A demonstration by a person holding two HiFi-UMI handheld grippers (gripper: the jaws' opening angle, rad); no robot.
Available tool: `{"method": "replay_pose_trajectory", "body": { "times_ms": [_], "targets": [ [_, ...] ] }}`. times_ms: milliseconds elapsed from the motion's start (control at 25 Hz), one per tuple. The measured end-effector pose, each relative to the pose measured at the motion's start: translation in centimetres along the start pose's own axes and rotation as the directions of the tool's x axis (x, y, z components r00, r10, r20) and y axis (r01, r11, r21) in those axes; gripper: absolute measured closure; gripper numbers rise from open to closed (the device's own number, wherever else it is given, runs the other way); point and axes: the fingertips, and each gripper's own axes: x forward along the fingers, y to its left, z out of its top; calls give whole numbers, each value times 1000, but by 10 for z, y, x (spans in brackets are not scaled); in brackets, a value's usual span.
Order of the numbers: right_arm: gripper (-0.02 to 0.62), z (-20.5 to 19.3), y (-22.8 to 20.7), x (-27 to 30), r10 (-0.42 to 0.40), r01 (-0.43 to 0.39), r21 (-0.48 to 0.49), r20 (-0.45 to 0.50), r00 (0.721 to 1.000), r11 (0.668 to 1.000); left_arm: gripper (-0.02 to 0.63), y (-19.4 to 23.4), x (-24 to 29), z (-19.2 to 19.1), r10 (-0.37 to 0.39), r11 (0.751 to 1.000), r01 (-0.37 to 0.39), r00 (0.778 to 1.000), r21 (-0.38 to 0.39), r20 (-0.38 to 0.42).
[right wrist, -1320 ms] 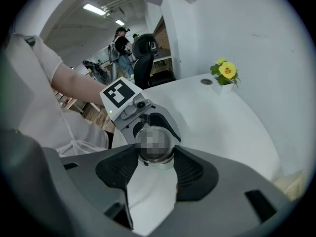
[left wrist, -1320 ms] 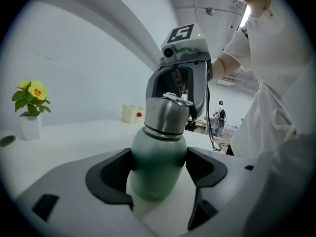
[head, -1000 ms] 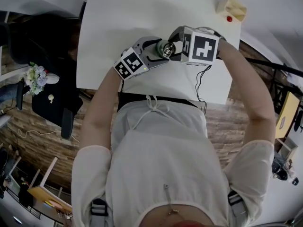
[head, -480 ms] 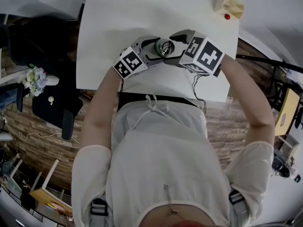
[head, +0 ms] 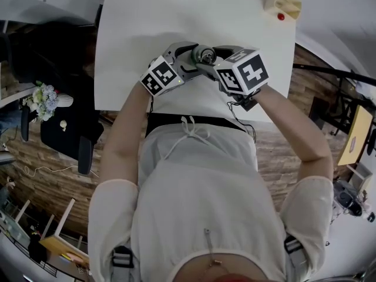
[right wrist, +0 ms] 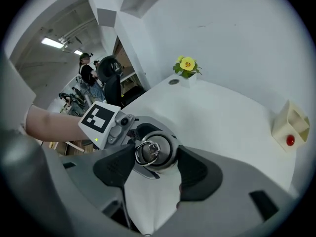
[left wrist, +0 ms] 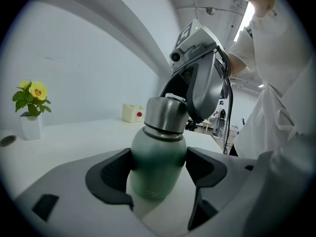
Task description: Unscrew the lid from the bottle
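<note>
A green metal bottle with a steel lid stands upright on the white table. My left gripper is shut on the bottle's body, a pad on each side. From above and the right, my right gripper reaches down over the lid, which carries a ring on top. Its jaws have just been closing, and both pads now lie against the lid's sides. In the head view the two grippers meet at the lid near the table's front edge.
A yellow box with a red button sits at the table's far right corner. A small potted yellow flower and a flat round thing stand at the far left. The table's front edge is close to the person's body.
The right gripper has rolled about the lid, and its marker cube has swung down and left in the head view. The left gripper and the bottle have stayed put.
</note>
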Motion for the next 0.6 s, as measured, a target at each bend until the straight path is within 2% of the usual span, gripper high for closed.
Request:
{"method": "replay_pose_trajectory", "body": {
  "times_ms": [120, 280, 480, 600],
  "targets": [
    [313, 0, 0, 0, -1, -1, -62, -32, 999, 998, 247, 0, 0, 0, 3, 1000, -3, 1000, 0, 1],
    [314, -2, 1, 0, 33, -59, -205, -128, 991, 977, 247, 0, 0, 0, 7, 1000, -7, 1000, -2, 1],
    [314, -5, 2, 2, 57, -182, -383, -315, 947, 906, 247, 1, 0, -1, 6, 1000, -6, 1000, -2, 4],
    [316, -5, 2, 1, 18, -213, -471, -386, 922, 856, 247, 0, 0, -1, 7, 1000, -7, 1000, -7, 7]
  ]
}}
